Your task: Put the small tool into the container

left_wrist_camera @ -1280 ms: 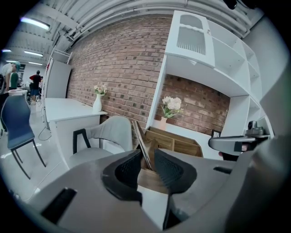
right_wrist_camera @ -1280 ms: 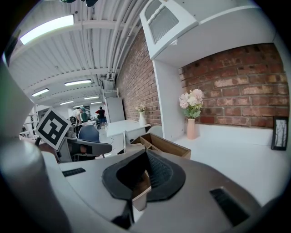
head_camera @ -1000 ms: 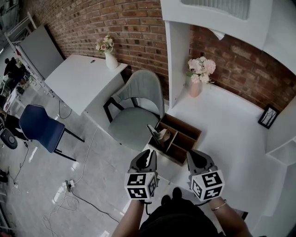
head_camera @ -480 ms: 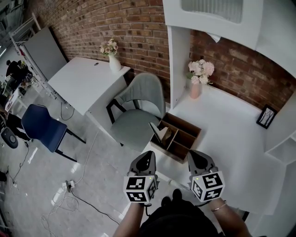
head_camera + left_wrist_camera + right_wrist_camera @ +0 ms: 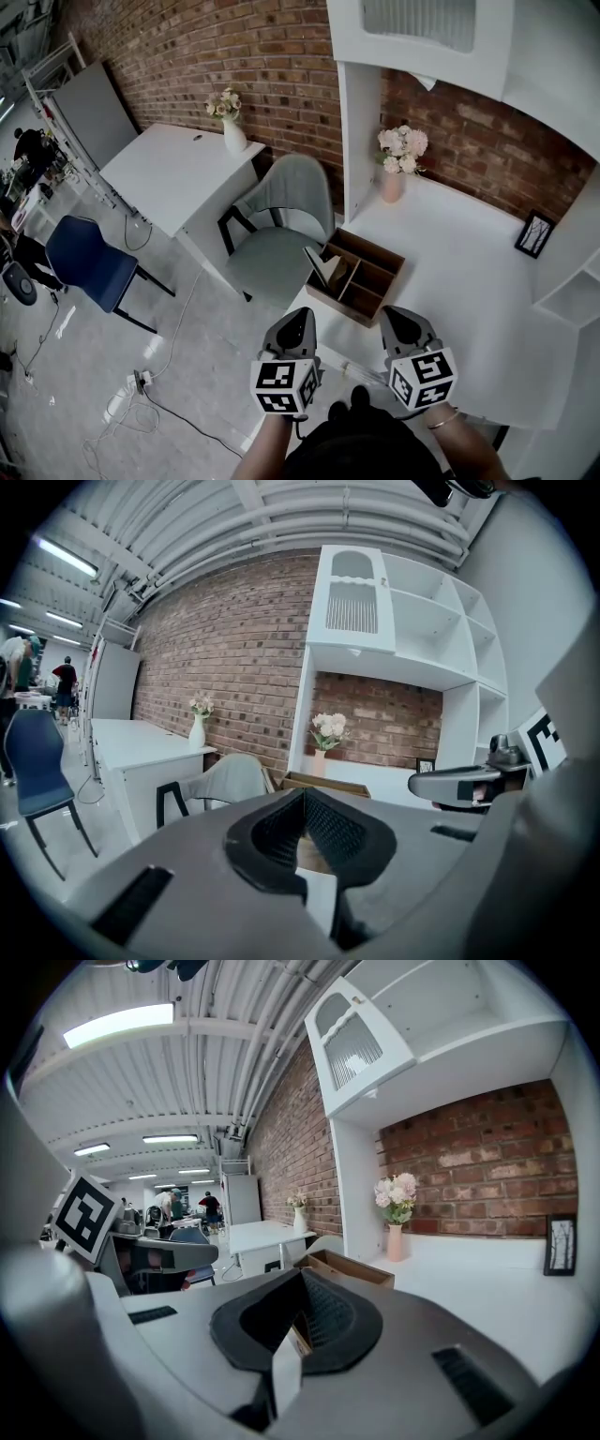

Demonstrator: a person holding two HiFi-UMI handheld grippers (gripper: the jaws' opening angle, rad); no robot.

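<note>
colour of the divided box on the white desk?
The box is brown, wood-like, darker inside its compartments; clearest in the head view.

gripper (image 5: 302,1279): jaws together, nothing between them
box (image 5: 345,1267): brown, open top, just past the jaw tips, on the white tabletop (image 5: 487,1283)
vase (image 5: 396,1241): pink, holds flowers (image 5: 396,1194), beyond the box by the brick wall
frame (image 5: 561,1245): upright, far right, at the wall
</note>
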